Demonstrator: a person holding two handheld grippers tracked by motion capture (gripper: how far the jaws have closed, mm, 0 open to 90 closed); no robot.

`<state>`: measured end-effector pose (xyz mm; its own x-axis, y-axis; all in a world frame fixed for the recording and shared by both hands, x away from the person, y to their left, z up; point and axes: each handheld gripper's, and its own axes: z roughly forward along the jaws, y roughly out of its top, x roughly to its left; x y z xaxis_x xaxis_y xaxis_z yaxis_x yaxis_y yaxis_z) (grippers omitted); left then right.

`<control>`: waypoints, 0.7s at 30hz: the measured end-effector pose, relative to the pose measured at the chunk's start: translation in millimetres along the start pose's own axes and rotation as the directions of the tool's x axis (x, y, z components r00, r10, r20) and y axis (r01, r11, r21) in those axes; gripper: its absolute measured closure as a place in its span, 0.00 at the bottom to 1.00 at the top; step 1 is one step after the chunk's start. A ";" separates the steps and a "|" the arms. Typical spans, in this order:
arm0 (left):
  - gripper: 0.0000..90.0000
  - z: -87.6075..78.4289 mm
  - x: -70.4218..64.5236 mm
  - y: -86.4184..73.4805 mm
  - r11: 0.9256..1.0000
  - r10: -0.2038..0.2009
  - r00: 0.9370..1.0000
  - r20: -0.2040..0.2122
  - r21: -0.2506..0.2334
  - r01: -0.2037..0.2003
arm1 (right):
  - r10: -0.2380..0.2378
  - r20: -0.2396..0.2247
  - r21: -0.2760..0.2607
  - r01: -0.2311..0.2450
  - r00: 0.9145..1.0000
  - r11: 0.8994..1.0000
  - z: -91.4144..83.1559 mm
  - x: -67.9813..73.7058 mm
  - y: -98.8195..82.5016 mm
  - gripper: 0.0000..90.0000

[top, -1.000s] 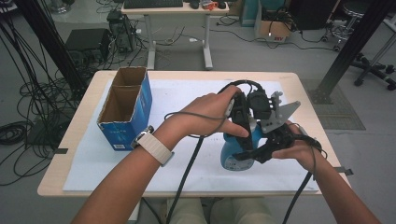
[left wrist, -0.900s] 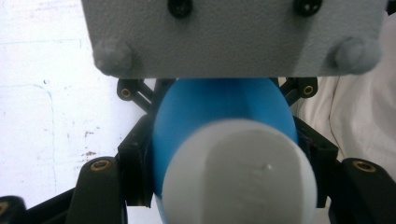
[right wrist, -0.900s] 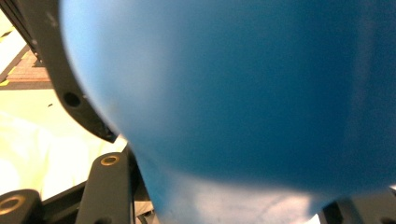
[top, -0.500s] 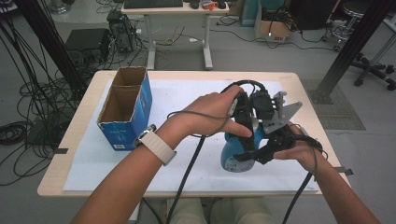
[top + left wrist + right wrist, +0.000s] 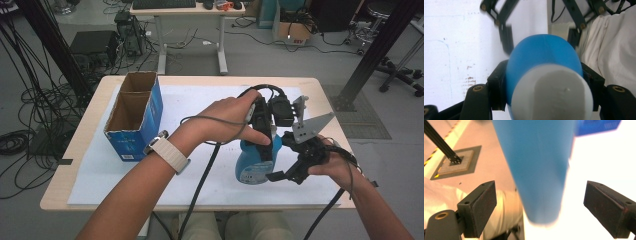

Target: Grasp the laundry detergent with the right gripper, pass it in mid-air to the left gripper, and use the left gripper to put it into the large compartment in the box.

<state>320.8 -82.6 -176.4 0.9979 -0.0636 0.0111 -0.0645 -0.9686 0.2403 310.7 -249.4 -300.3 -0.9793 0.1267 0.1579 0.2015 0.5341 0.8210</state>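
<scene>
- We see a blue bottle [image 5: 254, 167] standing above the white sheet [image 5: 200, 107] that covers the tabletop [image 5: 95, 112], on the person's right side; whether its base rests on the sheet we cannot tell.
- Its body is smooth plastic, bright blue, wide and rounded low down and narrowing toward the top, with a pale label patch on its lower front in the high view.
- In the left gripper view the bottle [image 5: 544, 53] bulges like a blue dome behind a white cap [image 5: 551, 93] with flattened, faceted sides.
- Our left tongs [image 5: 263, 142] pinch the bottle from above, near its neck; the black pads [image 5: 497, 87] press against both flanks of the blue body just behind the cap.
- Our right tongs [image 5: 286, 176] are at the bottle's lower right side in the high view, and their jaws have just been opening.
- In the right gripper view the blue body [image 5: 536, 170] hangs between the two spread pads [image 5: 480, 206], with clear gaps on both sides, so nothing presses on it there.
- An open blue cardboard box [image 5: 135, 117] with two compartments stands well apart, toward the left edge of the tabletop.
</scene>
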 end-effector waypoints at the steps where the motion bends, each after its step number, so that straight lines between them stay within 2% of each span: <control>1: 0.42 0.0 1.5 -0.3 1.000 0.010 1.000 -0.002 0.003 -0.010 | 0.010 0.005 0.010 -0.010 1.000 1.000 -3.8 -1.6 -3.4 0.13; 2: 0.42 0.6 -0.1 -1.4 1.000 -0.028 1.000 0.007 0.006 0.028 | 0.021 0.021 0.020 -0.021 1.000 1.000 -7.9 -2.6 -6.4 0.13; 3: 0.42 0.6 -0.2 -2.2 0.999 -0.046 0.999 0.003 0.008 0.046 | 0.031 0.034 0.032 -0.032 0.999 0.999 -11.9 -3.7 -8.9 0.13; 6: 0.42 -2.4 0.8 -4.3 0.999 -0.049 0.999 -0.010 0.021 0.050 | 0.066 0.090 0.076 -0.073 0.994 0.994 -23.5 -9.7 -15.9 0.10; 7: 0.42 -6.2 4.3 -4.6 0.999 -0.021 1.000 -0.022 0.027 0.022 | 0.074 0.097 0.086 -0.083 0.993 0.993 -25.9 -11.2 -17.3 0.09; 10: 0.41 -14.0 6.5 -7.8 0.996 -0.077 0.996 -0.049 0.047 0.079 | 0.098 0.150 0.118 -0.116 0.984 0.986 -35.1 -16.7 -21.2 0.06; 11: 0.42 -15.1 7.4 -8.2 0.994 -0.089 0.994 -0.059 0.060 0.092 | 0.109 0.175 0.131 -0.133 0.979 0.982 -38.3 -18.8 -22.2 0.06; 14: 0.42 -17.9 9.6 -8.9 0.987 -0.129 0.987 -0.097 0.080 0.137 | 0.136 0.207 0.154 -0.170 0.969 0.973 -44.2 -22.0 -21.9 0.04; 16: 0.42 -21.2 12.8 -9.9 0.981 -0.170 0.979 -0.109 0.079 0.179 | 0.145 0.209 0.159 -0.180 0.967 0.971 -47.5 -23.0 -21.1 0.04; 17: 0.42 -22.9 14.5 -10.7 0.978 -0.185 0.976 -0.111 0.080 0.194 | 0.146 0.210 0.169 -0.183 0.967 0.968 -49.4 -23.3 -20.7 0.04; 19: 0.42 -26.1 16.9 -11.9 0.972 -0.209 0.971 -0.118 0.081 0.219 | 0.152 0.233 0.185 -0.197 0.960 0.963 -51.0 -23.0 -20.1 0.04; 21: 0.42 -32.6 20.0 -13.3 0.963 -0.243 0.961 -0.131 0.084 0.255 | 0.136 0.265 0.220 -0.197 0.955 0.955 -53.3 -23.1 -20.2 0.04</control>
<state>341.8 -63.2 -147.8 0.9755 0.2054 0.0793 0.1917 -0.9694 0.1532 328.1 -307.7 -291.3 -0.9021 0.4153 0.1170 0.3901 0.6691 0.6326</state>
